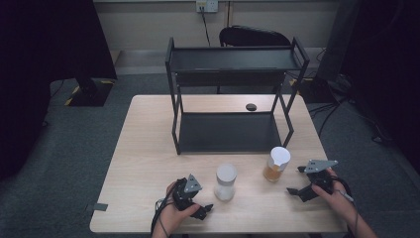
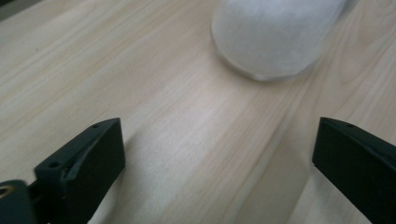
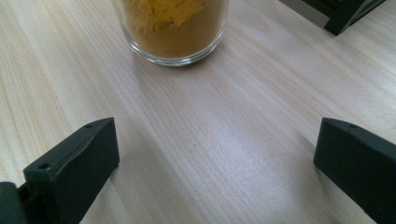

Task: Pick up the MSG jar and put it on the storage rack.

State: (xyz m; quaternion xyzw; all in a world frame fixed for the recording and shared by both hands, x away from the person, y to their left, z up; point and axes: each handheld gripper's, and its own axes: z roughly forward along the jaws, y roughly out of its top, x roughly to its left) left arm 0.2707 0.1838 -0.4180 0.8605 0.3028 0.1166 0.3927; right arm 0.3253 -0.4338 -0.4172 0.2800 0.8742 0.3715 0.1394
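Left gripper (image 1: 200,210) sits low at the table's (image 1: 143,163) near edge, jaws wide apart with nothing between them, aimed at the white jar (image 1: 225,182) just to its right. Behind stands a black two-tier rack (image 1: 233,89). Further right there's the jar of orange powder (image 1: 276,164) (white lid on top). Right gripper (image 1: 296,191) is near it, jaws spread wide too, holding nothing.

A white-lidded jar of white powder (image 1: 225,182) stands upright on the table's near half; just right of it, apart, a white-lidded glass jar of yellow-orange powder (image 1: 276,164) stands upright before the black shelf rack (image 1: 233,94)
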